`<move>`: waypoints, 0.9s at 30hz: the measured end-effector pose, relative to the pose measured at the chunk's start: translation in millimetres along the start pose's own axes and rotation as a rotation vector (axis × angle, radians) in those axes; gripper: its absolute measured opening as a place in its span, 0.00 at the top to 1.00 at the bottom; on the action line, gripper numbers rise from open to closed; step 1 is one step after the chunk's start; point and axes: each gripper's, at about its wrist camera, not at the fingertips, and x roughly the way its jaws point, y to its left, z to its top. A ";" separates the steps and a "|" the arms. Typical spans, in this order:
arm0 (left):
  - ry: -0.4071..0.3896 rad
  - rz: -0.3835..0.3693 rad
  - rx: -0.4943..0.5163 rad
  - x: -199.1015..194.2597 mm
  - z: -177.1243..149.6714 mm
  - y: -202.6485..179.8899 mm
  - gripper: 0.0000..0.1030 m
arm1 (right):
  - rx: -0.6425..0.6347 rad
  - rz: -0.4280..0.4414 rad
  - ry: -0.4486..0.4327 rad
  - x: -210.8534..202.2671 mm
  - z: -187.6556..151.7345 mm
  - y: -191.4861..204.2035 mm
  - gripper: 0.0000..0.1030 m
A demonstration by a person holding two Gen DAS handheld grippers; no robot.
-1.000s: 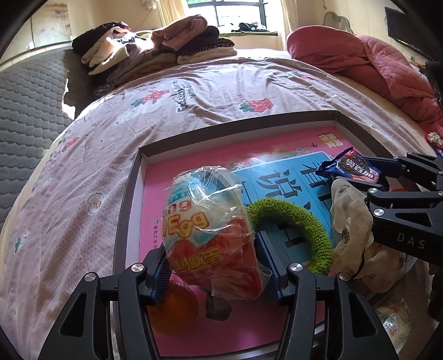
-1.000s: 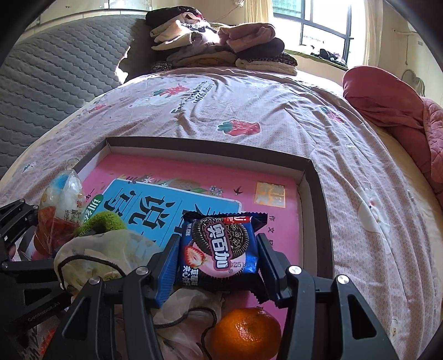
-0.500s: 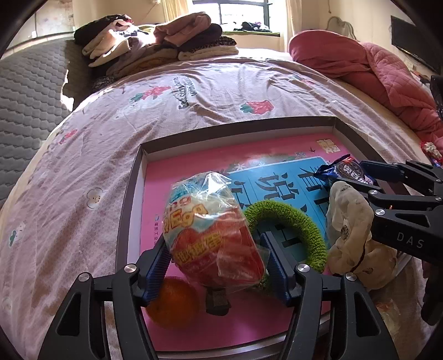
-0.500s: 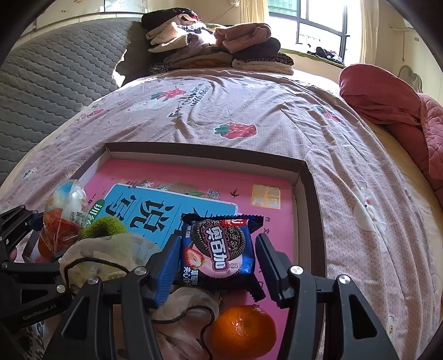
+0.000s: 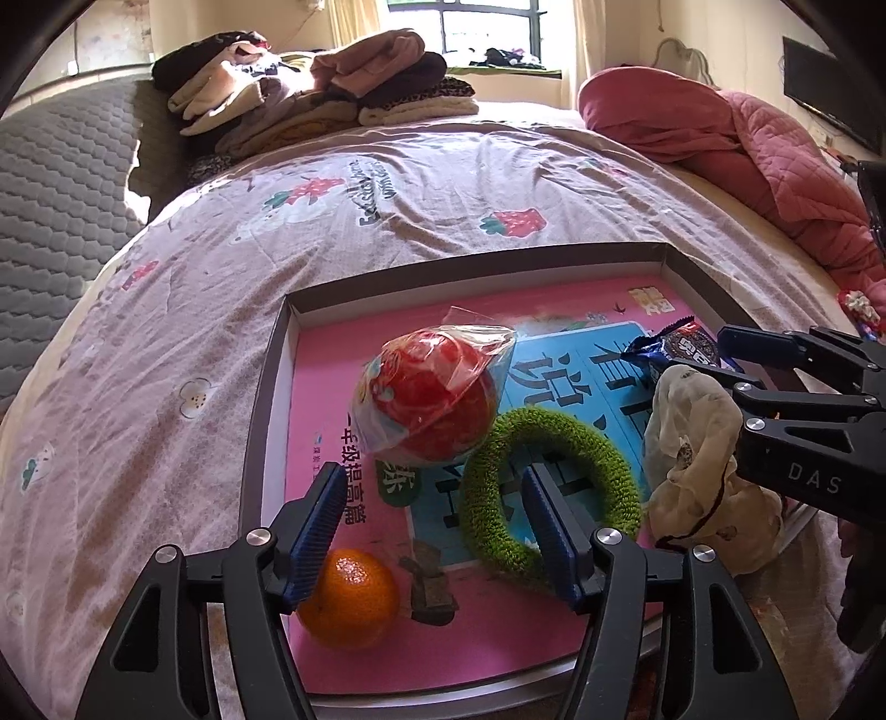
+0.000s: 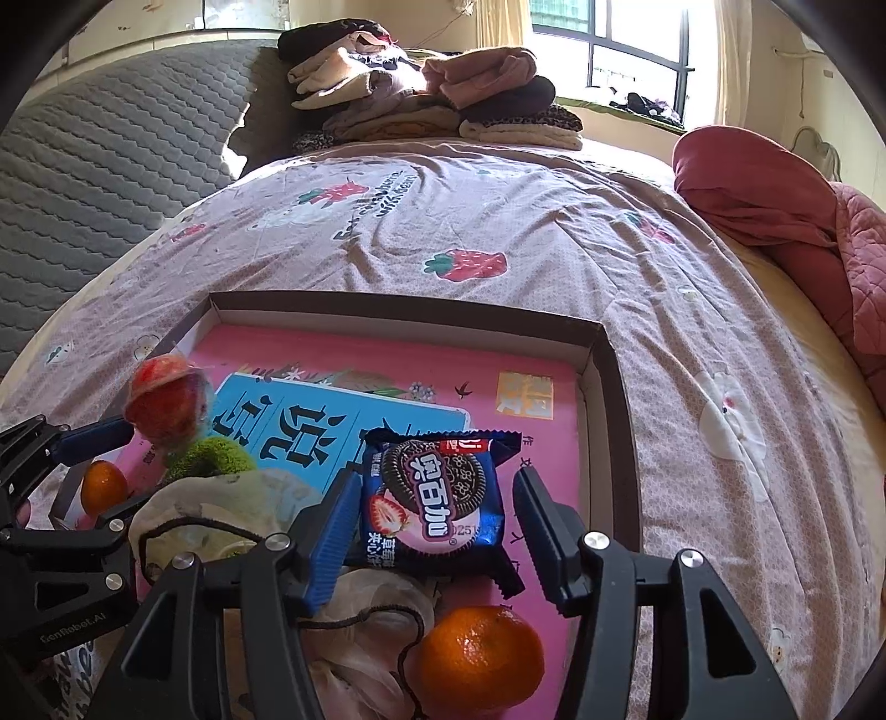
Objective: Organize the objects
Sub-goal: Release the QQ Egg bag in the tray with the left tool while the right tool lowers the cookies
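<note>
Left gripper (image 5: 429,507) sits lowest in the left wrist view, jaws wide apart, nothing gripped. Its left blue pad hangs just over a mandarin (image 5: 350,599) on the pink book cover; its right pad pokes through the hole of the green knitted ring (image 5: 548,487). A small brown block (image 5: 429,581) lies between mandarin and ring, too blurred to name. Just past the fingertips the wrapped egg toy (image 5: 429,401) lies free on the cover in its clear crinkled wrapper, touching the ring's far edge — neither pad on it.

Right gripper (image 6: 432,512) — jaws opening, cookie packet (image 6: 437,504) lies flat between them on the book; a clear gap shows on the right side, the left pad is just beside the packet edge, contact there is hard to call. Nearer the camera a second mandarin (image 6: 480,656) rests below the packet, beside a cream drawstring bag (image 6: 221,520) with a dark cord, bunched at the tray's near edge between the two grippers.

All of it sits in a shallow dark-walled tray (image 6: 609,399), floor covered by the pink and blue book (image 6: 421,376). The tray rests on a pinkish strawberry-print bedspread (image 6: 498,221). Farther back: a grey quilted headboard (image 6: 111,144) at left, a pile of folded clothes (image 6: 432,99), a red quilt (image 6: 786,221) at right, window (image 6: 626,44) behind.
</note>
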 end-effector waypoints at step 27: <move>-0.008 0.004 -0.008 -2.8 1.2 1.6 0.35 | 0.055 -0.007 -0.039 -10.2 5.3 -11.4 0.40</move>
